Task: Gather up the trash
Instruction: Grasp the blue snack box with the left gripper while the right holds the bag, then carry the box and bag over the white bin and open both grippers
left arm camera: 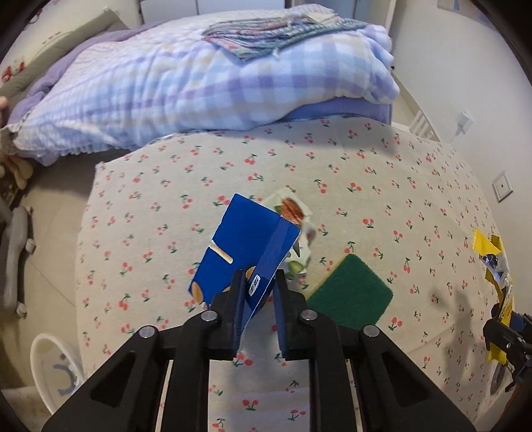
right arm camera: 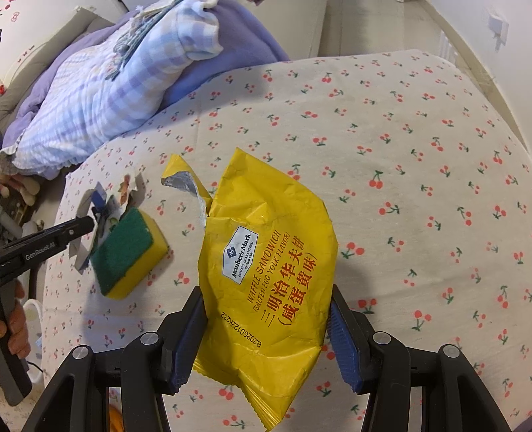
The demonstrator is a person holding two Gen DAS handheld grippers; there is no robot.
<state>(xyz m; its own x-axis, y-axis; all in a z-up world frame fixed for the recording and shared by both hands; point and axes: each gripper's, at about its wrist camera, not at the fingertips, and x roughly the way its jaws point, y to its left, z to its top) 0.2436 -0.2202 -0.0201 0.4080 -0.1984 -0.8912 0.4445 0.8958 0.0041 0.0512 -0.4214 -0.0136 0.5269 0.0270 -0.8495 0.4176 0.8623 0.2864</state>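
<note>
Left gripper (left arm camera: pixel 258 289): jaws closed on the lower corner of the blue carton; the pads press both faces of its folded edge.
Blue carton (left arm camera: pixel 246 239): flattened, tilted, raised off the bed sheet by the left gripper; a pale strip and a barcode label show on its faces.
White printed wrapper (left arm camera: pixel 292 212): crumpled, just behind the blue carton and touching it; whether it is also gripped cannot be told.
Right gripper (right arm camera: pixel 266 332): jaws part-way apart, pinching the yellow snack bag across its width, with the blue ribbed pads (right arm camera: pixel 342 345) against its crumpled sides.
Yellow snack bag (right arm camera: pixel 266 262): held lifted above the sheet, its torn top upward and silver lining exposed; printed "Waffle Sandwich, Salted Egg Yolk Flavor".
Sponge (right arm camera: pixel 128 249): yellow with a green scouring face upward, lying on the sheet just beside the left gripper's tip and between the two grippers.
Bed sheet (right arm camera: pixel 415 166): cream with a red cherry print, covering the mattress under both grippers.
Plaid quilt (left arm camera: pixel 186 96): blue and lilac, bunched at the far end of the bed over a lilac blanket.
Striped cloth (left arm camera: pixel 276 30): folded, lying on top of the quilt.
Hand (right arm camera: pixel 15 319): at the left edge of the right wrist view, wrapped around the left gripper's handle.
</note>
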